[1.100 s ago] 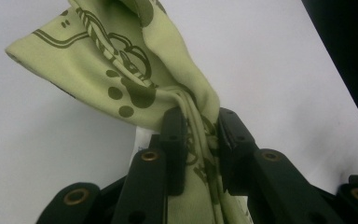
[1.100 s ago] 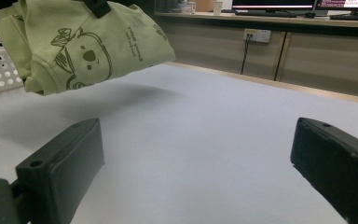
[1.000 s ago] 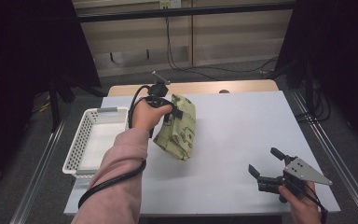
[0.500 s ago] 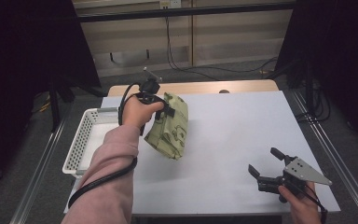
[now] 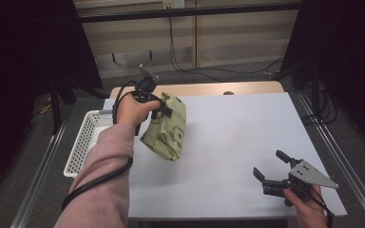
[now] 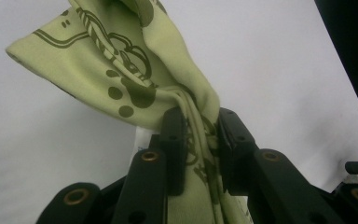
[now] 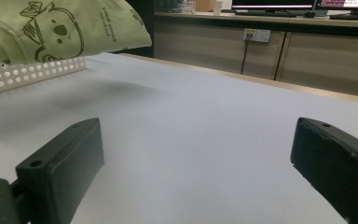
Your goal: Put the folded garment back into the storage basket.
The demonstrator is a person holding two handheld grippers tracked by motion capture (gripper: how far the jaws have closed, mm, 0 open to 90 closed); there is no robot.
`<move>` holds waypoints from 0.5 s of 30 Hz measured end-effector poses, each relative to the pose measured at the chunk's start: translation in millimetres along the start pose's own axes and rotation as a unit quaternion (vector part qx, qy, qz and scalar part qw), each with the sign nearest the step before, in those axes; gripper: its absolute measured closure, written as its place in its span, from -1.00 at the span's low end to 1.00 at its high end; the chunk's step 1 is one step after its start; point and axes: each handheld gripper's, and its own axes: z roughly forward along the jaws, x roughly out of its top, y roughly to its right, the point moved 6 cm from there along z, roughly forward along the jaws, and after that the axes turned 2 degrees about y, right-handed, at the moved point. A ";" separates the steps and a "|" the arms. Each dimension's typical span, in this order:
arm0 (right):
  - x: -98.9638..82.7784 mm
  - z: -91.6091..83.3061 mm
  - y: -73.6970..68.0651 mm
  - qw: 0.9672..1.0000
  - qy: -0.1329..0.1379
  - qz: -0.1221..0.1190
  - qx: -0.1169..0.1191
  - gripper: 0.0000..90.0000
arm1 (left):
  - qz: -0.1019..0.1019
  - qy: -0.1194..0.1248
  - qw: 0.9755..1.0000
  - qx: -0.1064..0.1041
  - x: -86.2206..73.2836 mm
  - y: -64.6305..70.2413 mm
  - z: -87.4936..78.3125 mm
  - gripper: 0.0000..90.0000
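A pale green cloth (image 5: 167, 128) printed with dark cartoon animals hangs folded in the air over the table's left part. My left gripper (image 5: 160, 110) is shut on its upper edge, and the left gripper view has the fabric (image 6: 135, 79) bunched between the two black jaws of the left gripper (image 6: 200, 140). The cloth (image 7: 65, 28) also appears at the top left of the right gripper view, lifted above the table. My right gripper (image 5: 272, 167) rests low near the table's front right corner, open with nothing between its fingers (image 7: 65, 158).
A white perforated basket (image 5: 83, 142) stands along the left edge of the white table (image 5: 237, 133); its wall (image 7: 32, 70) lies under the cloth. A wooden strip runs along the table's far edge. Metal rails flank both sides.
My left gripper has lifted the cloth and carried it leftward and farther back, toward the basket. The right gripper has stayed in place.
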 end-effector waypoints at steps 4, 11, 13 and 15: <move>0.0 0.1 0.2 1.000 0.001 -0.002 0.001 -0.95 | 0.012 -0.006 1.000 0.009 0.3 -4.9 -6.6 0.66; 0.0 0.2 0.4 1.000 0.002 -0.005 0.001 -0.95 | 0.005 -0.005 1.000 0.018 1.8 -9.1 -17.2 0.66; 0.0 0.2 0.4 1.000 0.002 -0.004 0.001 -0.95 | 0.010 -0.006 1.000 0.020 2.1 -11.1 -20.2 0.66; 0.0 0.3 0.4 1.000 0.002 -0.005 0.001 -0.95 | 0.004 -0.004 1.000 0.022 2.4 -11.4 -22.5 0.65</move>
